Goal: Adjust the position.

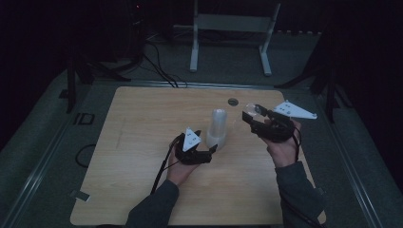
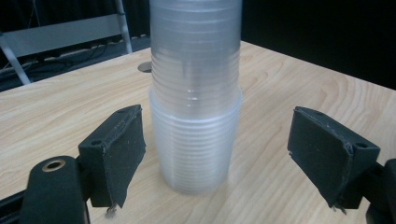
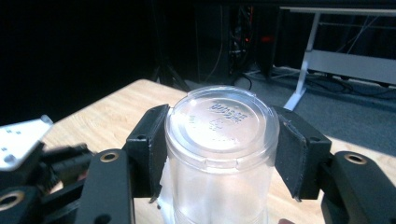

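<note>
On the wooden table (image 1: 142, 142) a stack of cups (image 1: 218, 129) stands upside down, near the middle of the board and a little toward the person's right side. The cups are clear plastic with fine ribs, and in the left gripper view the stack (image 2: 195, 93) rises between the two black jaws, with its lower and wider part resting on the wood. The left gripper (image 1: 212, 150) sits low at the table, just beside the foot of the stack, and its jaws are spread wide: there is free space on both sides of the plastic, so it grips nothing. The right gripper (image 1: 252, 114) is held higher, to the right of the stack and apart from it, and it carries a single cup (image 3: 220, 149) of the same clear plastic. In the right gripper view this cup is also upside down, its flat bottom with small raised letters turned up, and the two jaws press on its sides left and right, so the right gripper is clamped on it. In the high view the cup (image 1: 250, 110) is only a pale spot at the tip of the gripper, and I cannot say from there how it is tilted. A small round hole (image 1: 233, 101) lies in the table behind the stack.
</note>
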